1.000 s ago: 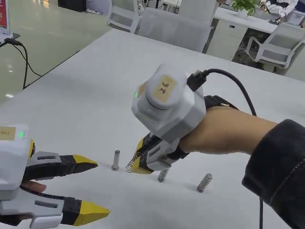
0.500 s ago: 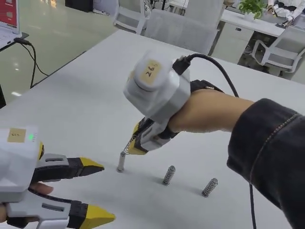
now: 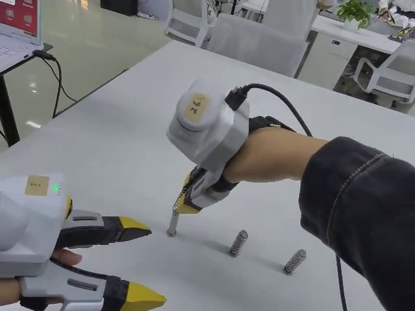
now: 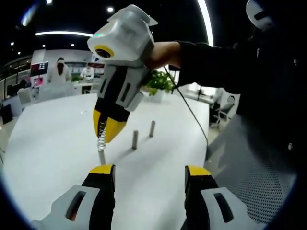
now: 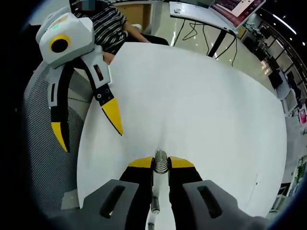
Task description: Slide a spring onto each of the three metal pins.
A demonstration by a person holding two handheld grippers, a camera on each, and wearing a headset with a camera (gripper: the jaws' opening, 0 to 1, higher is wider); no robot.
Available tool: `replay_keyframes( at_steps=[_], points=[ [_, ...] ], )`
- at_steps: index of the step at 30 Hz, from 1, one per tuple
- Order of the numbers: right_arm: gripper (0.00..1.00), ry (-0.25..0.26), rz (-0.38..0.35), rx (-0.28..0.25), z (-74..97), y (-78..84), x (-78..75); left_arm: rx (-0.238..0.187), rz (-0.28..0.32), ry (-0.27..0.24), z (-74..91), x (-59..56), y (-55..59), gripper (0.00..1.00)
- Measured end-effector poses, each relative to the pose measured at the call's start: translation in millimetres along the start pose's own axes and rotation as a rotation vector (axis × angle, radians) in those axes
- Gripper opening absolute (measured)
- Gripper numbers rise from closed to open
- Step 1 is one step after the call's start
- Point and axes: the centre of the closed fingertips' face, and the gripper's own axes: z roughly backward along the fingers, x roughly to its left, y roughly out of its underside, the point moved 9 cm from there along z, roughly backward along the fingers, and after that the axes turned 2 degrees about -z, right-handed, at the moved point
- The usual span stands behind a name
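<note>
My right gripper (image 3: 184, 205) is shut on a small steel spring (image 3: 177, 199), held tilted with its lower end at the top of a bare metal pin (image 3: 172, 224) standing on the white table (image 3: 117, 129). In the left gripper view the spring (image 4: 101, 136) hangs from the yellow fingertips directly over that pin (image 4: 101, 156). Two more pins (image 3: 238, 243) (image 3: 294, 261) to the right each wear a spring. My left gripper (image 3: 142, 263) rests open at the lower left, a short way from the bare pin, nothing between its jaws. In the right gripper view the spring (image 5: 161, 165) sits pinched between the fingertips.
A black cable (image 3: 285, 113) runs from the right gripper over the person's dark sleeve (image 3: 363, 214). Office chairs (image 3: 256, 39) stand beyond the table's far edge. A laptop (image 3: 16, 26) sits on a side desk at the upper left.
The right gripper has carried the spring left, from beside the sprung pins to the top of the bare pin. The left gripper stays open in place. The head camera has shifted.
</note>
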Motion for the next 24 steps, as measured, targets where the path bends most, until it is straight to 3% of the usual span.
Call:
replay_keyframes(
  at_steps=[24],
  points=[
    [0.08,-0.024,-0.006,0.064,-29.3,3.5,-3.0,-0.008,0.008,-0.008,0.7,2.3,0.1,0.53]
  ],
)
